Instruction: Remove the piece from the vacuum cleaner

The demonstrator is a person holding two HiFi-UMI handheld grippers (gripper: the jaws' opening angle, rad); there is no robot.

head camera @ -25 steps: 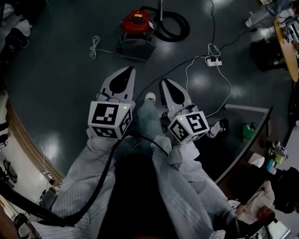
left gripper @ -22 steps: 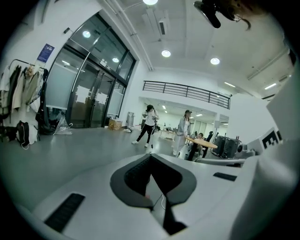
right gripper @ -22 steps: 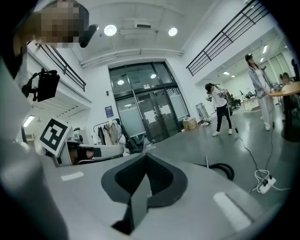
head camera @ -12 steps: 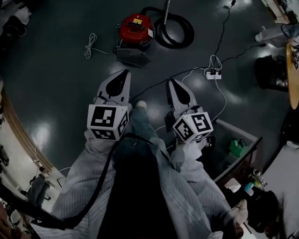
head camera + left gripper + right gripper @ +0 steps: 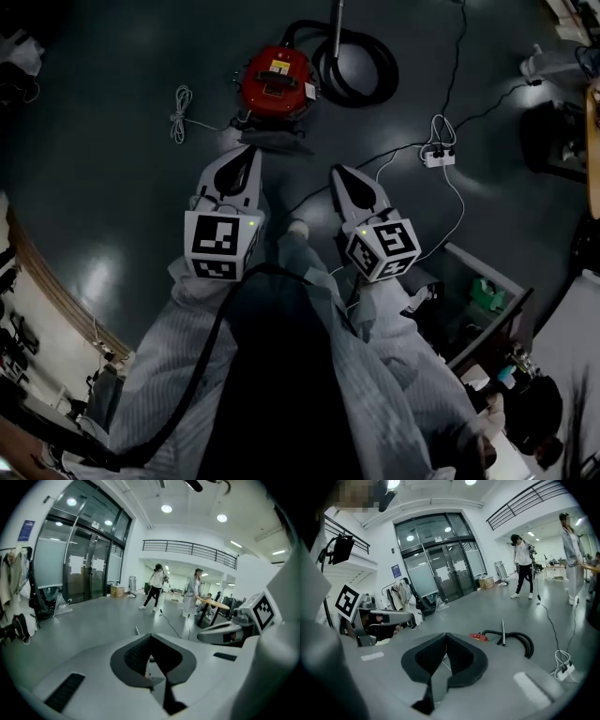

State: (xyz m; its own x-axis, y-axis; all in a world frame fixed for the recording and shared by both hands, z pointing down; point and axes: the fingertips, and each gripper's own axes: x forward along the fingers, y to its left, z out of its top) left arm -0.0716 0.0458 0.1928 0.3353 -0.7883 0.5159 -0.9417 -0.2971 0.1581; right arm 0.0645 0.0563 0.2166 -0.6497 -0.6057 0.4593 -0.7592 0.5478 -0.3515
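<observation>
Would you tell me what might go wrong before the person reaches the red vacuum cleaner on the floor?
A trip seems possible: the power strip and its white cable lie on the floor beside the path to the red vacuum cleaner.
The left gripper and right gripper are both shut and empty; they must open before taking any piece.
The coiled black hose beside that vacuum cleaner could snag.

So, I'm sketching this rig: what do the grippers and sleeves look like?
The left gripper and right gripper are white shells with dark pointed insets, each carrying a cube of black-and-white square markers. A black cable trails back. Sleeves: pale, striped.
</observation>
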